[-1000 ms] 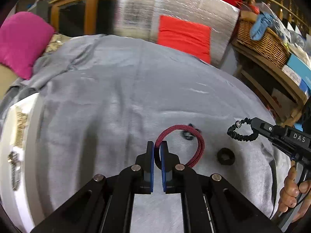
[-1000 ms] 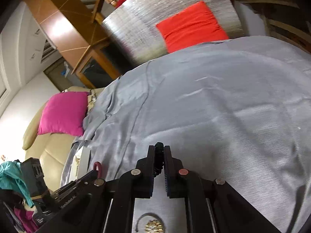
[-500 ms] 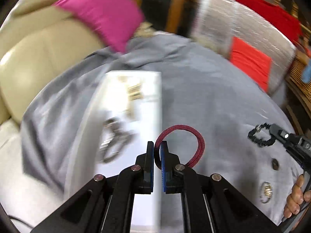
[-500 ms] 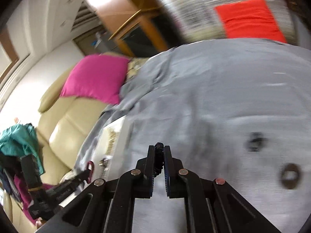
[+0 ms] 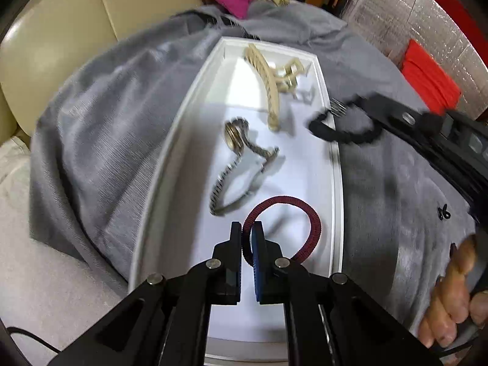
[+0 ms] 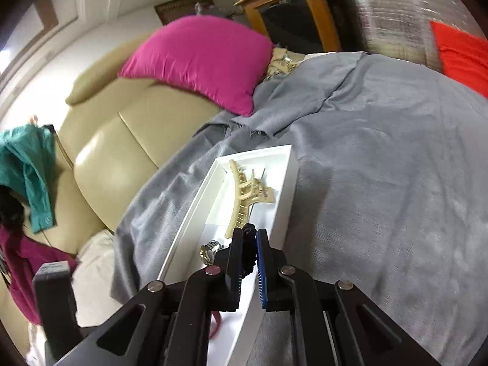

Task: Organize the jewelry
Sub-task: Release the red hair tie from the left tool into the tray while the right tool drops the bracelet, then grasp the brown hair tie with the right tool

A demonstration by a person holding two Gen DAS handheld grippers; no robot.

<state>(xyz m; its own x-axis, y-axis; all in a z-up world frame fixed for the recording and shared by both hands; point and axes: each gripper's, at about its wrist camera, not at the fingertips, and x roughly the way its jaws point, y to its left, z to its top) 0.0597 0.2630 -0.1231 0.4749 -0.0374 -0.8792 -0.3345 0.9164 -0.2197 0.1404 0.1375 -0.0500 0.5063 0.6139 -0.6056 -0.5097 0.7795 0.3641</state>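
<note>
My left gripper (image 5: 247,238) is shut on a dark red hair tie (image 5: 314,228) and holds it over the near end of a white tray (image 5: 183,122). The tray holds a beige hair claw (image 5: 268,79) and a metal watch (image 5: 235,140). My right gripper (image 6: 250,244) is shut on a black beaded bracelet (image 5: 344,132), which hangs at the tray's right rim in the left wrist view. In the right wrist view the bracelet (image 6: 249,244) is mostly hidden between the fingers, above the tray (image 6: 283,195), claw (image 6: 244,195) and watch (image 6: 209,251).
The tray lies on a grey cloth (image 5: 396,183) beside a beige sofa (image 6: 116,140) with a pink cushion (image 6: 201,61). A small black item (image 5: 443,213) lies on the cloth at the right. A red cushion (image 6: 460,55) lies at the far side.
Both grippers have swung left to the white tray. The red hair tie is now over the tray's near end and the black bracelet has reached its right rim.
</note>
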